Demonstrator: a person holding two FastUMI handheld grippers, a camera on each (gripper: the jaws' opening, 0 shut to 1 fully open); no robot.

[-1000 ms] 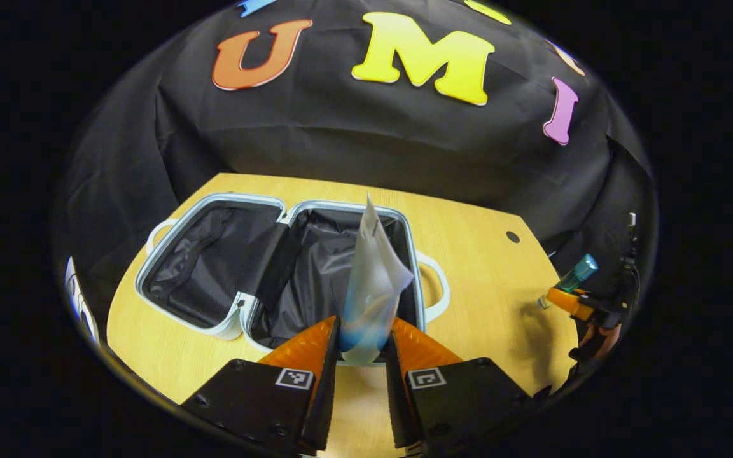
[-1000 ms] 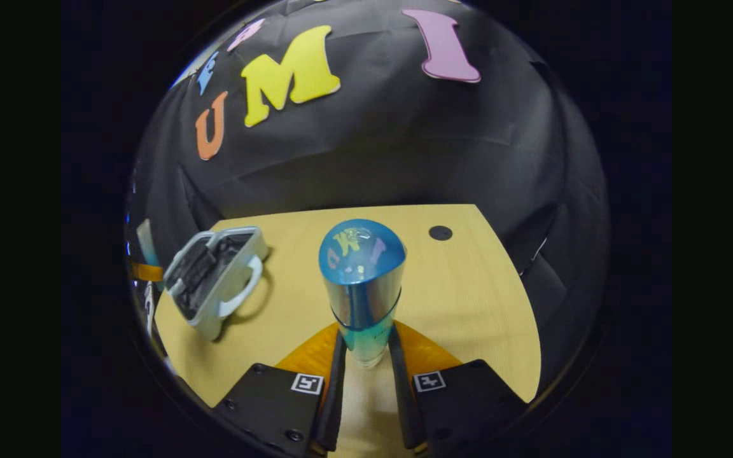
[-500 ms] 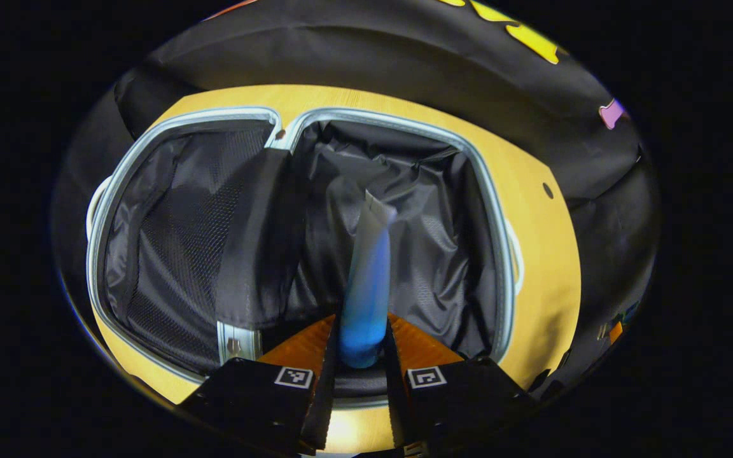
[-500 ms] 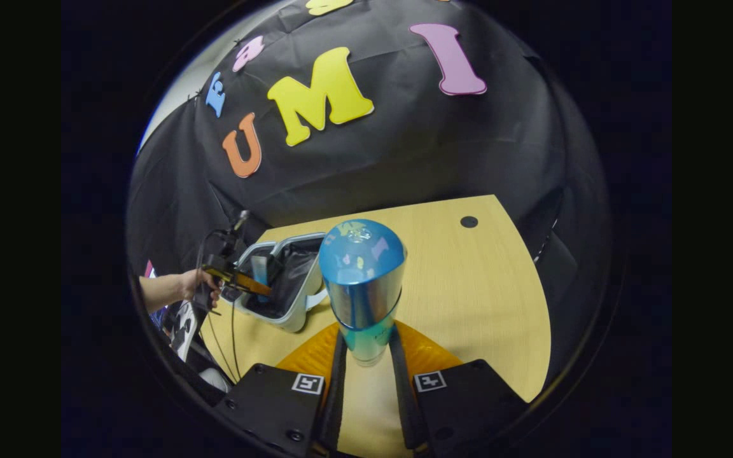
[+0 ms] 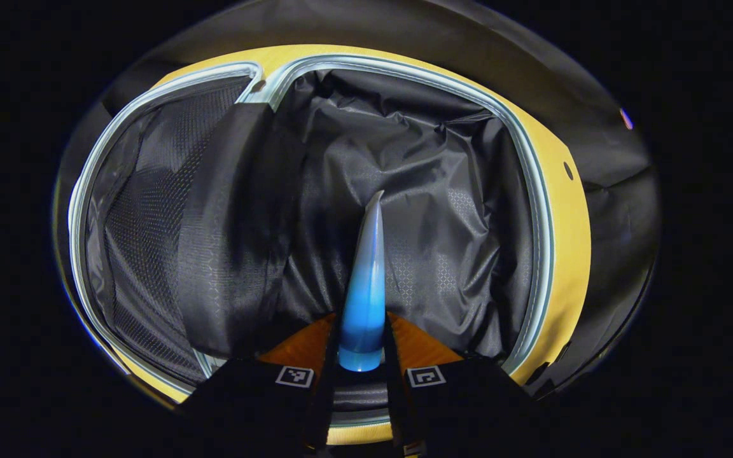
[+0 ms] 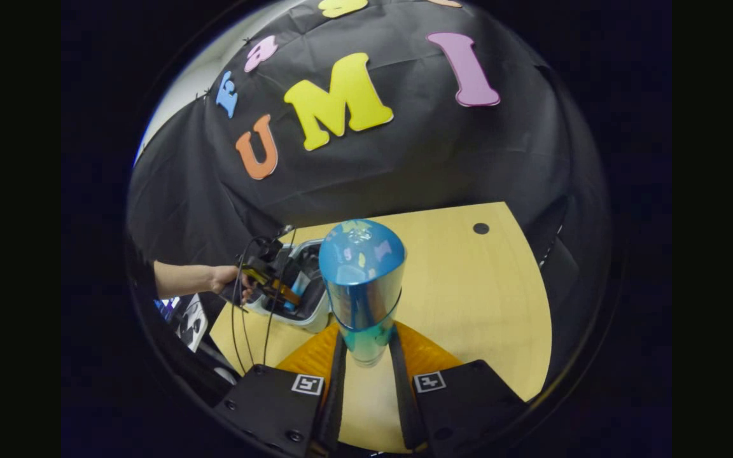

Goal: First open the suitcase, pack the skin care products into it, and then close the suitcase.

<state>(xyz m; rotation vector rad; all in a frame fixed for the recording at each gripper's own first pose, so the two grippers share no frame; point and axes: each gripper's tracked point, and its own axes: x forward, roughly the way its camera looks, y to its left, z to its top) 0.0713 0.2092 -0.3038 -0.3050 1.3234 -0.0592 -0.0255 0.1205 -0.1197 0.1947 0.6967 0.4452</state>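
The suitcase [image 5: 535, 210] lies open, pale rim around two black-lined halves, and I look down into it. My left gripper [image 5: 361, 353] is shut on a blue-and-white tube [image 5: 366, 286], held cap end between the fingers, its flat end pointing down into the right half's black lining. My right gripper [image 6: 366, 353] is shut on a shiny blue bottle [image 6: 361, 280] with a rounded cap, held upright above the wooden table [image 6: 468, 292]. In the right gripper view the suitcase [image 6: 309, 315] sits far left with the left gripper [image 6: 277, 292] and tube dipped into it.
A person's hand [image 6: 223, 280] and forearm hold the left gripper, with cables hanging from it. The table has a dark round hole [image 6: 481, 228] near its back right corner. The black cloth wall stands behind the table.
My left gripper has gone forward and down over the suitcase, lowering the tube into the right half. My right gripper, holding the bottle, has shifted slightly toward the suitcase.
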